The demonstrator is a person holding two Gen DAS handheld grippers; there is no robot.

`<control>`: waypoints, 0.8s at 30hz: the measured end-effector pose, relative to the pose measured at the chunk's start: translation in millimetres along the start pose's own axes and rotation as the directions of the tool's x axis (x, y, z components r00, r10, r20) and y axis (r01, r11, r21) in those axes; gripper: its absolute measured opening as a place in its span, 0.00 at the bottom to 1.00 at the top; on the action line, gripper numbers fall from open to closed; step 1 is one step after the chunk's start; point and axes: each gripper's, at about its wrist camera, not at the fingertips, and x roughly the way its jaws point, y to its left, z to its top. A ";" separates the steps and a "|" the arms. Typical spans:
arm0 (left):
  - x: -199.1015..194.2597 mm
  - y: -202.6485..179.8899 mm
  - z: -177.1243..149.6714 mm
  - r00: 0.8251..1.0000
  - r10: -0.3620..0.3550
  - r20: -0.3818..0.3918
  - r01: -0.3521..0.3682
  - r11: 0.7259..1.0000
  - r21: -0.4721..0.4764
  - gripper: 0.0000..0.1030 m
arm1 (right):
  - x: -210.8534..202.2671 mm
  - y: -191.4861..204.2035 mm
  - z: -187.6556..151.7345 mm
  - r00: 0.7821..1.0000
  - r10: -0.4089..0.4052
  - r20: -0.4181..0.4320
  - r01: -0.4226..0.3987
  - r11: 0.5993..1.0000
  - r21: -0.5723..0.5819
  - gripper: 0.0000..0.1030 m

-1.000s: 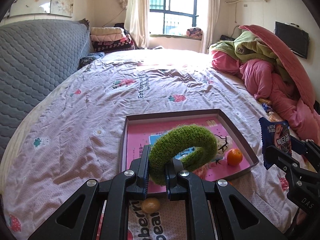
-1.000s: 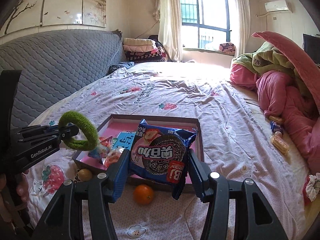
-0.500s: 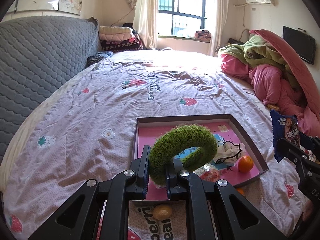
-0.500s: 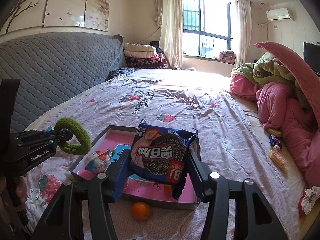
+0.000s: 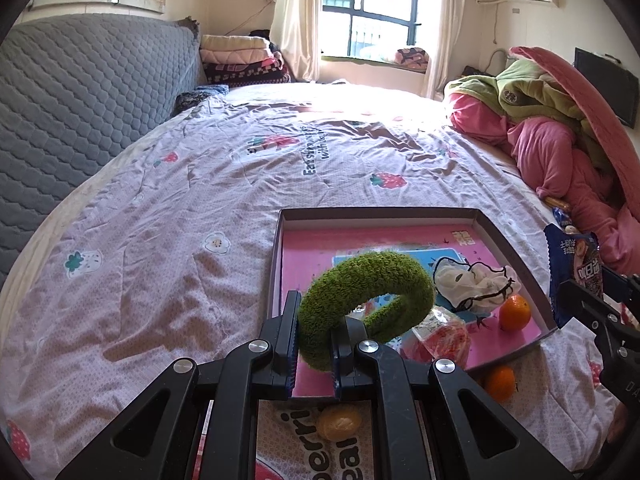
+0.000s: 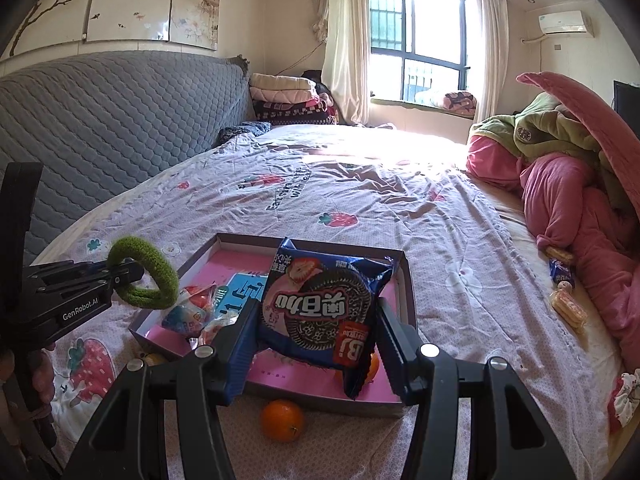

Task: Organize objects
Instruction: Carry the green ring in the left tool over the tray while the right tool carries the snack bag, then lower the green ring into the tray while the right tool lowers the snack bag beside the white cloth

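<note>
My left gripper (image 5: 314, 338) is shut on a fuzzy green ring (image 5: 366, 296) and holds it above the near left corner of a shallow pink-lined tray (image 5: 400, 213) on the bed. The ring also shows in the right wrist view (image 6: 144, 278). My right gripper (image 6: 316, 340) is shut on a blue cookie packet (image 6: 320, 308), held above the near edge of the tray (image 6: 408, 280). In the tray lie an orange (image 5: 515, 312), a white cloth (image 5: 472, 282) and a red wrapped snack (image 5: 440, 340).
An orange (image 6: 282, 420) lies on the sheet just before the tray; a yellowish round snack (image 5: 340, 422) lies under my left gripper. Small snack packs (image 6: 566, 306) lie by the pink quilt pile (image 6: 580, 184) at right. A grey headboard (image 5: 80, 92) runs along the left.
Both grippers have pulled back and risen a little with their loads; the tray looks farther off and more of its contents show. Both grips are unchanged.
</note>
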 end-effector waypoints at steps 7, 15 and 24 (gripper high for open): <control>11.4 -0.4 -5.5 1.000 -0.010 -0.019 0.010 1.000 0.003 0.12 | 11.3 1.1 -7.0 1.000 0.003 -0.027 -0.003 1.000 -0.004 0.54; 19.6 -3.4 -11.3 0.999 -0.018 -0.034 0.018 1.000 0.005 0.12 | 21.6 4.4 -11.2 0.999 0.010 -0.048 -0.010 1.000 -0.013 0.54; 34.7 -5.4 -17.3 0.998 -0.026 -0.064 0.026 1.000 0.006 0.12 | 33.3 6.5 -15.9 0.997 0.016 -0.070 -0.018 1.000 -0.023 0.54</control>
